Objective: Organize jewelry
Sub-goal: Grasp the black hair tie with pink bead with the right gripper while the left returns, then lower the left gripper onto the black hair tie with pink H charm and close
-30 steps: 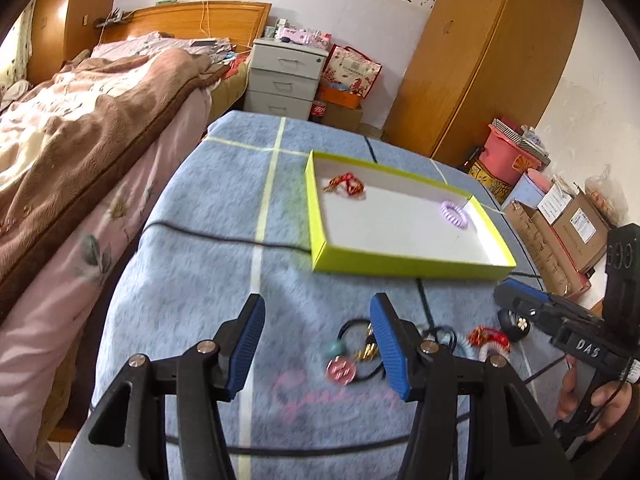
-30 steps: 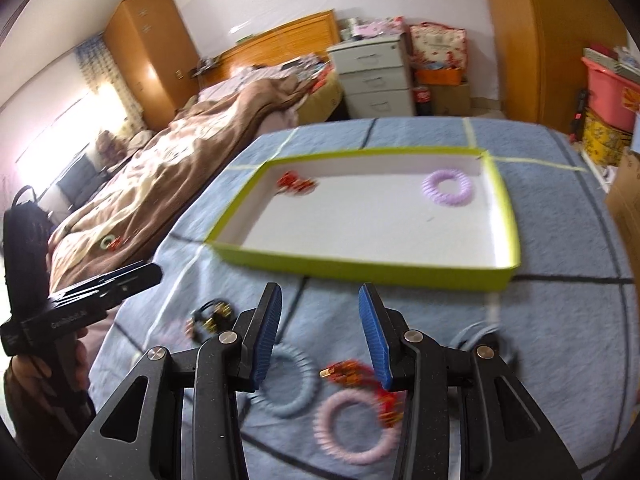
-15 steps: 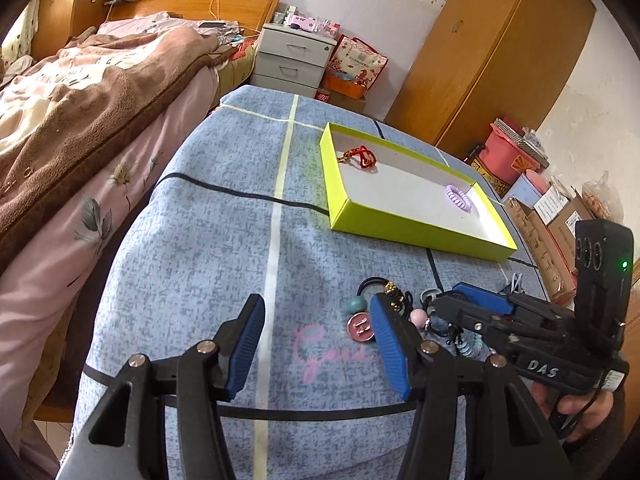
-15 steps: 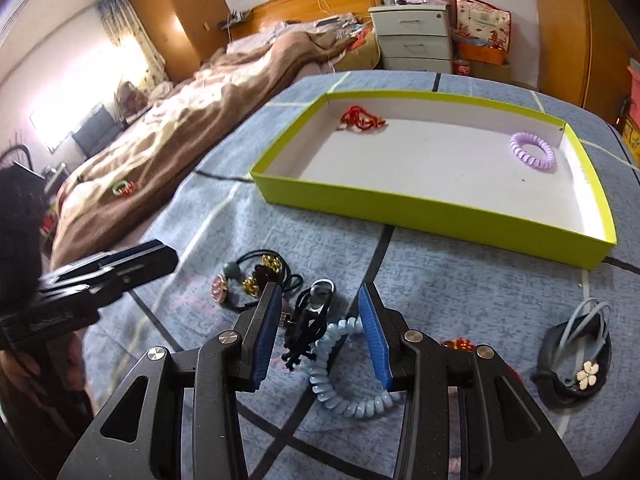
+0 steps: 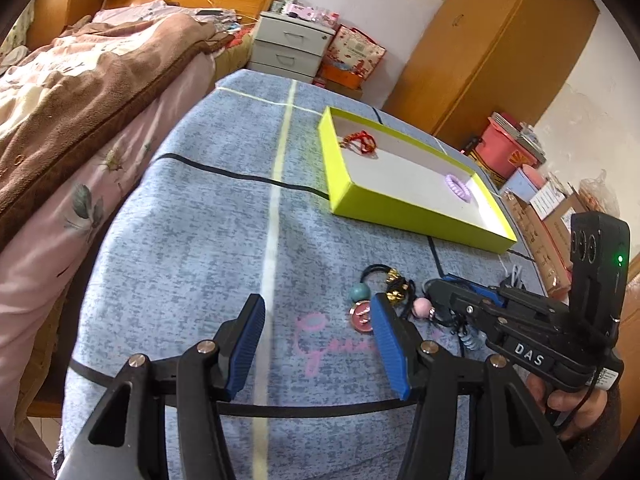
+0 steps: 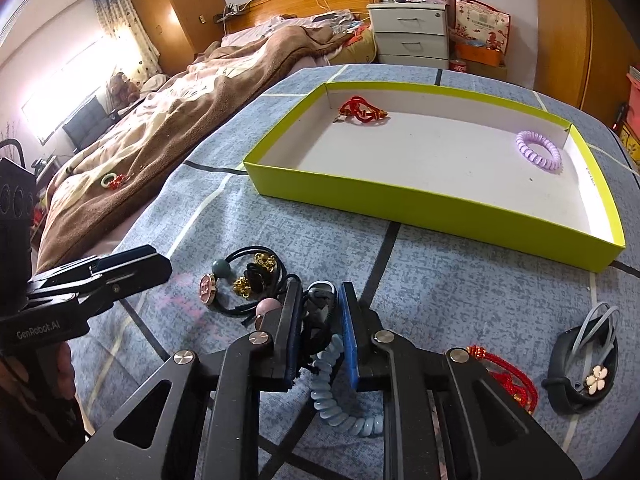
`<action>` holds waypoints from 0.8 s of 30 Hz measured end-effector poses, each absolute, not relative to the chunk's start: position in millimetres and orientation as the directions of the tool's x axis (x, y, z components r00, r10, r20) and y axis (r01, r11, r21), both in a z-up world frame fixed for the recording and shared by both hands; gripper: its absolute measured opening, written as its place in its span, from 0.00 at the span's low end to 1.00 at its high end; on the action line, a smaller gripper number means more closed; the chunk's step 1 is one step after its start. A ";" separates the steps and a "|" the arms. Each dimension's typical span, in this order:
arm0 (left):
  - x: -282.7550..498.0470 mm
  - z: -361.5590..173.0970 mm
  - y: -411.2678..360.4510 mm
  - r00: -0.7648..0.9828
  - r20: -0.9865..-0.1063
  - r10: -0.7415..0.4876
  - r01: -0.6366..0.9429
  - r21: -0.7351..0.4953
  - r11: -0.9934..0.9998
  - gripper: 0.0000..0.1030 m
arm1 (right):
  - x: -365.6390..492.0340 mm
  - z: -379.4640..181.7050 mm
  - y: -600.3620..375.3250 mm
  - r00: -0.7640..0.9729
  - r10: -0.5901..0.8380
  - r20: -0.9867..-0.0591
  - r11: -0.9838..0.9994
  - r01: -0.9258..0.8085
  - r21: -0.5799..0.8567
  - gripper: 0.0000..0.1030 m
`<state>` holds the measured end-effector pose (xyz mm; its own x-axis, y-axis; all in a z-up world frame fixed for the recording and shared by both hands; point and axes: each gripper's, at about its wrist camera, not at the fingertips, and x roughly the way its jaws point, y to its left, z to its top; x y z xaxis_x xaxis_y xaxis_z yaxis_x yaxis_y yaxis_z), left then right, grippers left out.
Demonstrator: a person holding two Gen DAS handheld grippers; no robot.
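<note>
Jewelry lies in two places on the blue-clothed surface (image 6: 460, 280): the green tray (image 6: 420, 204) at the far side already holds a red cord piece (image 6: 362, 111) and a purple coil ring (image 6: 539, 151), while the rest sits loose in front of it, near the tools. Largest of the loose lot is a tangle of black hair ties (image 6: 256, 280) with gold charms and beads, then a blue coil tie (image 6: 340, 396), a black band with a flower (image 6: 584, 376) off to the right, a red cord (image 6: 508, 380), and a small black clip (image 6: 320, 312). The right tool (image 6: 320, 300) is down over the heap with its jaws closing, the clip between them and the blue coil trailing under; whether the pads already bite I cannot tell, so I take it as not yet gripped. The left tool (image 5: 316, 340) hangs wide open over bare cloth, holding nothing. To do this pick well, I would close fully on the clip alone, lift slowly and watch whether the coil or a hair tie snags and comes along; if so, the left tool could pin the tangle down. Then carry it level to the tray and release low over its floor.
</note>
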<state>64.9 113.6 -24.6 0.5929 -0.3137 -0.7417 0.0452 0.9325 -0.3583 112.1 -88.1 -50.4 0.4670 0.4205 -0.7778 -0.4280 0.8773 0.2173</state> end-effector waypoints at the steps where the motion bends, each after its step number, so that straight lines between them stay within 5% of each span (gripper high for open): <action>1: 65.4 -25.1 112.2 0.590 -0.744 -0.315 0.048 -0.357 0.933 0.55 | 111.2 -49.7 -88.7 0.473 0.418 -0.776 0.879 -0.426 0.214 0.15; 10: 78.0 -28.8 85.2 0.548 -0.776 -0.312 0.097 -0.311 0.945 0.55 | 102.8 -34.0 -104.2 0.537 0.437 -0.721 0.885 -0.401 0.238 0.15; 24: 83.0 -30.8 57.3 0.558 -0.819 -0.132 0.105 -0.088 0.991 0.48 | 94.5 -10.2 -133.3 0.591 0.474 -0.653 0.878 -0.376 0.296 0.15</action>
<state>83.0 57.3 -30.8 0.5579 -0.1317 -0.8194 0.1050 0.9906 -0.0877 94.5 -133.3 -10.2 0.5905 0.4736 -0.6535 -0.3761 0.8779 0.2964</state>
